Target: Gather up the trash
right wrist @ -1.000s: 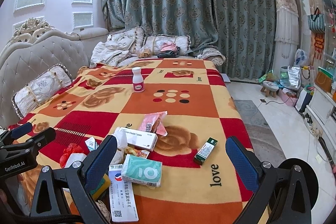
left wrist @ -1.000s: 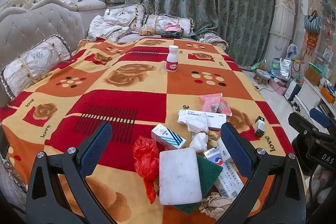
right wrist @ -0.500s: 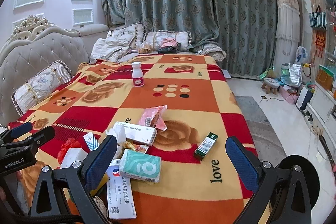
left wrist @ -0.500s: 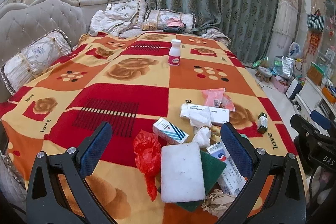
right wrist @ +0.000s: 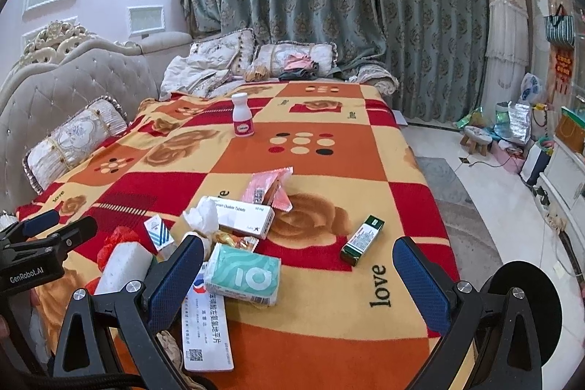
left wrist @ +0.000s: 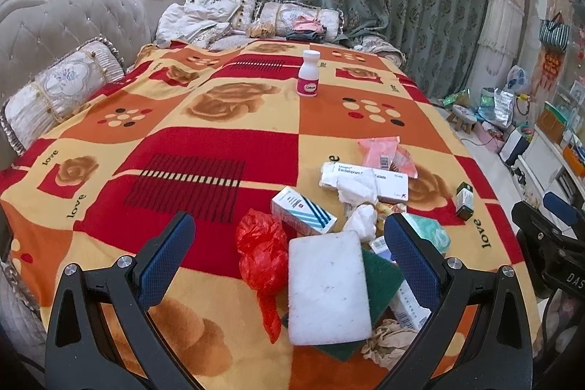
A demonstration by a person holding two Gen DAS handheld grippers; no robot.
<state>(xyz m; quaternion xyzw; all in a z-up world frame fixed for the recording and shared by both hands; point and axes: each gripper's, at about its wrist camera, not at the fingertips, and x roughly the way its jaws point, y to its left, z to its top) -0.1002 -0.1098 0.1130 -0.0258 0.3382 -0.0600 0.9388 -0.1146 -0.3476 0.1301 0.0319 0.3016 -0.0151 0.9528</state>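
Trash lies in a heap on the near part of the blanket-covered bed (left wrist: 204, 141). It holds a red plastic bag (left wrist: 261, 251), a white sponge on a green scouring pad (left wrist: 327, 284), medicine boxes (left wrist: 301, 211), crumpled tissue (left wrist: 360, 187), a teal tissue pack (right wrist: 243, 275) and a pink wrapper (right wrist: 268, 187). A small green box (right wrist: 362, 240) lies apart to the right. A white pill bottle (left wrist: 308, 72) stands further back. My left gripper (left wrist: 289, 243) is open and empty above the heap. My right gripper (right wrist: 299, 269) is open and empty over the teal pack.
Pillows (left wrist: 62, 86) and a tufted headboard (left wrist: 73, 21) line the left side. More pillows and clothes (right wrist: 289, 59) lie at the far end before the curtains. The floor on the right holds a stool (right wrist: 475, 137), bags and cabinets.
Both grippers have moved slightly forward and lower toward the heap. Their jaws stay wide open. Nothing on the bed has moved.
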